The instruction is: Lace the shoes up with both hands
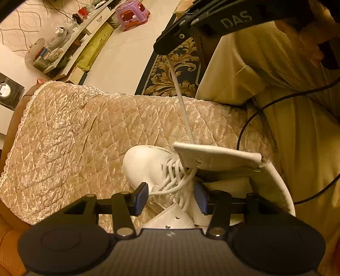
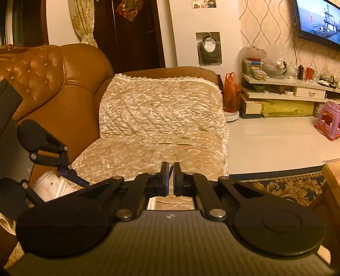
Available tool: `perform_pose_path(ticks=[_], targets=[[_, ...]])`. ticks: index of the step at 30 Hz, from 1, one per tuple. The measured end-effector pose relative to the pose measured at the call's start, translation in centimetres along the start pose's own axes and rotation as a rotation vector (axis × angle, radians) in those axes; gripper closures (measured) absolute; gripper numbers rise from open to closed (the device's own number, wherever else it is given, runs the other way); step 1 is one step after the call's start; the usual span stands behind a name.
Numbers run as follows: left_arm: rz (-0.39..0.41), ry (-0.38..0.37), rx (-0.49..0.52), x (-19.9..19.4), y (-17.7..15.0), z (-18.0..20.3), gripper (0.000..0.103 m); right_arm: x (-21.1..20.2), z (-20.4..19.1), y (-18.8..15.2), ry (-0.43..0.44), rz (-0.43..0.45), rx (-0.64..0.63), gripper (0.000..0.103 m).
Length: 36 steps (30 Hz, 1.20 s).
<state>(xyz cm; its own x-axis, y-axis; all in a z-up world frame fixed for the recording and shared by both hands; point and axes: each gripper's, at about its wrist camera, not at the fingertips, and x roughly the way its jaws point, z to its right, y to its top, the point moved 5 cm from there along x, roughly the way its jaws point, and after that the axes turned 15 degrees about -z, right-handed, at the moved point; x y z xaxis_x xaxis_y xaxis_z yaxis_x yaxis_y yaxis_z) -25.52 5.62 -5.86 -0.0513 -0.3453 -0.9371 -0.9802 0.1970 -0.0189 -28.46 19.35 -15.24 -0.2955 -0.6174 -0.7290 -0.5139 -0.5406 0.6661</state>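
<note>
A white shoe [image 1: 146,165] lies on the quilted sofa cover, its tongue [image 1: 216,158] lifted up. My left gripper [image 1: 171,197] hangs just over the laced part, open, with loose crossings of lace between its blue pads and neither pad pressing on them. One white lace [image 1: 180,99] runs taut from the shoe up to my right gripper [image 1: 163,49], which is shut on its end. In the right wrist view my right gripper [image 2: 171,179] shows its pads together above the cushion. The shoe [image 2: 48,184] shows there at the lower left, under a finger [image 2: 73,175] of the left gripper.
The quilted cover [image 1: 74,138] lies over a brown leather sofa [image 2: 70,85]. A person in a beige garment [image 1: 276,95] sits at the right, with a black cable [image 1: 244,127] across it. A patterned rug [image 1: 170,72], a purple stool [image 1: 131,12] and a cluttered low shelf [image 2: 286,85] stand beyond.
</note>
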Motion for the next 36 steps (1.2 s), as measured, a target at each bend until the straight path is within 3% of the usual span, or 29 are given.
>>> perform_pose_path(ticks=[17,24,27,29,31,36], targets=[[-0.02,0.014,-0.02,0.3,-0.1,-0.3,0.039,0.4,1.9,-0.1,0.0,-0.027,0.057,0.1],[-0.03,0.018,-0.029,0.3,0.0,-0.5,0.035,0.8,2.9,-0.1,0.065,-0.058,0.153,0.099],[-0.033,0.021,-0.033,0.4,0.1,-0.5,0.033,1.0,2.9,-0.3,0.077,-0.078,0.158,0.092],[-0.035,0.023,-0.038,0.4,0.1,-0.6,0.031,1.1,2.8,-0.5,0.081,-0.084,0.158,0.077],[-0.037,0.024,-0.043,0.5,0.1,-0.7,0.03,1.3,2.6,-0.6,0.09,-0.088,0.164,0.068],[-0.042,0.026,-0.045,0.5,0.1,-0.8,0.029,1.8,2.1,-1.0,0.098,-0.114,0.172,0.062]])
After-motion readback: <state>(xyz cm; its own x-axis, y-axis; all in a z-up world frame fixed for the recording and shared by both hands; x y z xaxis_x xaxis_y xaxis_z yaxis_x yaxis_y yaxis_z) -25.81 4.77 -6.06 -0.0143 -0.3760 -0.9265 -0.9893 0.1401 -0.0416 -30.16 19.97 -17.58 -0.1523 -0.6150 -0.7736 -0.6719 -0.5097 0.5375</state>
